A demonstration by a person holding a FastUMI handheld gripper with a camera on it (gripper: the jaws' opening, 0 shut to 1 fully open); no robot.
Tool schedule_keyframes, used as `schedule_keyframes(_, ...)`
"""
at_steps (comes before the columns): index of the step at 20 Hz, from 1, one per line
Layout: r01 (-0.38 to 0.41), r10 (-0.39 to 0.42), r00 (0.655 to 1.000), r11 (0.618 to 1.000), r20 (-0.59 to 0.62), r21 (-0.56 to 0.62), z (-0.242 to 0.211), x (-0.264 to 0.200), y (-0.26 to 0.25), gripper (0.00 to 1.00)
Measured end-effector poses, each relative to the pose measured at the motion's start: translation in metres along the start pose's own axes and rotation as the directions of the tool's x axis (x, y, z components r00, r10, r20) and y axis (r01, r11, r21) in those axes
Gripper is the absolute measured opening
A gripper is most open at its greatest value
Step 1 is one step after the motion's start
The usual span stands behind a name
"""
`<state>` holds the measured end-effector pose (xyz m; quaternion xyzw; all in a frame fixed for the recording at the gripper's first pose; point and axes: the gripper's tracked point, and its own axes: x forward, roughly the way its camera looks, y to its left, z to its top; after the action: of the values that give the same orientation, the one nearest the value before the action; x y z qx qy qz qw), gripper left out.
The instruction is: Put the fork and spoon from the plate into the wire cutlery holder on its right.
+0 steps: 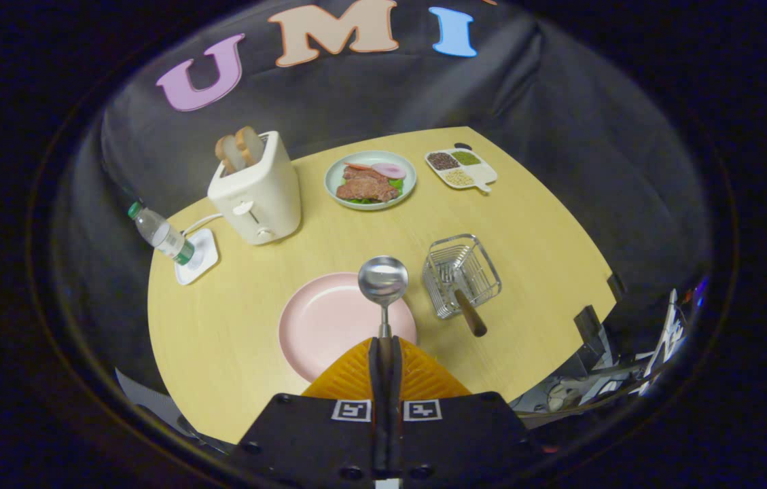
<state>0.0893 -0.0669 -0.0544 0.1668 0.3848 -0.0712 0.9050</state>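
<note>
My gripper (384, 345) is shut on the spoon's handle, its orange fingers (349, 375) pressed together around it. The spoon (383, 280) sticks out ahead of the fingers with its round steel bowl facing up, held above the far rim of the pink plate (329, 326). The plate lies on the table just ahead of the fingers and has nothing on it. Right of the plate stands the wire cutlery holder (461, 272). The fork (469, 314) rests in it, its brown wooden handle leaning out over the holder's near edge.
On the round yellow table (532, 231), a white toaster (257, 190) with two bread slices stands at the far left. A water bottle (162, 234) lies on a white coaster. A green plate of food (369, 180) and a divided snack tray (461, 168) sit beyond.
</note>
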Motion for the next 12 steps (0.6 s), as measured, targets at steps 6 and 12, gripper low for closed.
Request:
schedule_keyframes(6, 0.044, -0.031, 0.997, 0.98, -0.073, 0.193, 0.023, 0.019, -0.029, 0.03)
schedule_keyframes(12, 0.124, -0.055, 0.972, 0.945, -0.227, 0.303, 0.016, 0.048, -0.057, 0.04)
